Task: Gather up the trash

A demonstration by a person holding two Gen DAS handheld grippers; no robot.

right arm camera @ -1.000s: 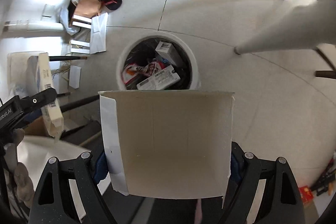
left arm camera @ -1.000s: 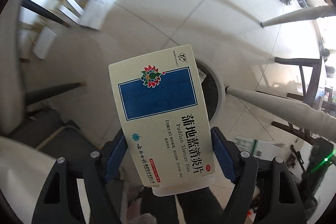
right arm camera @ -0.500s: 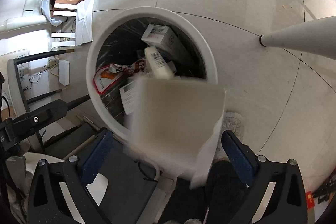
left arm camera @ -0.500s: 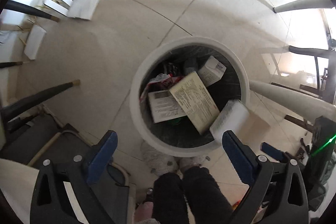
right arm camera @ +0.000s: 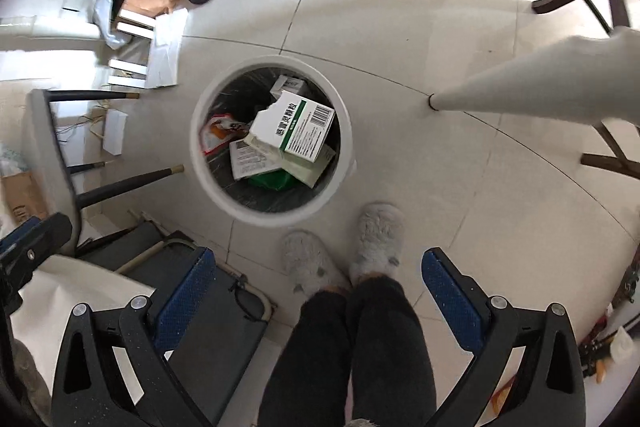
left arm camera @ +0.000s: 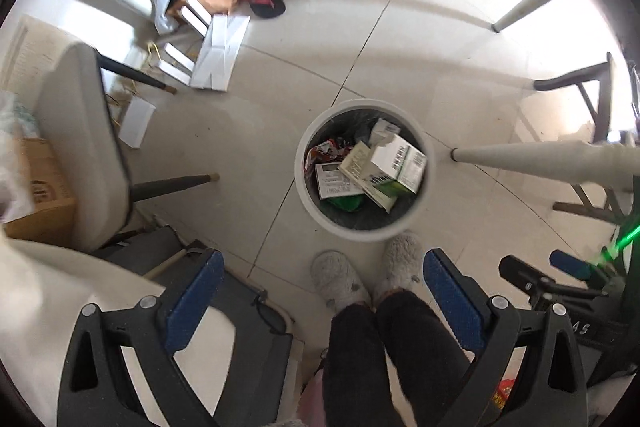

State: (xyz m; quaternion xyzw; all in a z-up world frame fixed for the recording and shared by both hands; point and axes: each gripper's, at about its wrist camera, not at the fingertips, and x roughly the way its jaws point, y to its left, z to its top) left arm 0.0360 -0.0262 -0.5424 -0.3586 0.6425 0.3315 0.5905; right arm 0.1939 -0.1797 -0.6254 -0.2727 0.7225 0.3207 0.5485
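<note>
Item: trash, chiefly a white-and-green medicine carton (right arm camera: pixel 298 131), which we log lying tilted on top of the heap inside the round white waste bin (right arm camera: pixel 216 187) on the tiled floor. Beneath and beside it we note a flat cream box (left arm camera: pixel 362 167), a printed leaflet pack (right arm camera: pixel 248 159), a red-and-white wrapper (right arm camera: pixel 218 129), a further small white box (right arm camera: pixel 286 85) at the far wall, and something green (right arm camera: pixel 270 183) at the bottom. We judge the cartons light, thin-walled and easily crushed, smooth-faced but not slippery; one end flap of the top carton looks torn, so any further hold is best taken across the two broad faces near the middle, not at the open end. Left gripper (left arm camera: pixel 322 303): jaws wide apart after having just opened, nothing between them, pointing down above the bin. Right gripper (right arm camera: pixel 318 299): likewise spread to its fullest after having just opened, empty. Surroundings: the person's fuzzy grey slippers (right arm camera: pixel 340 251) just beside the bin's near rim, dark chair legs (right arm camera: pixel 128 183) to one side, a pale table leg (right arm camera: pixel 520 87) to the other, and well apart a clutter of flattened cardboard and white boxes (left arm camera: pixel 208 47) by the wall, possibly the next material to collect.
</note>
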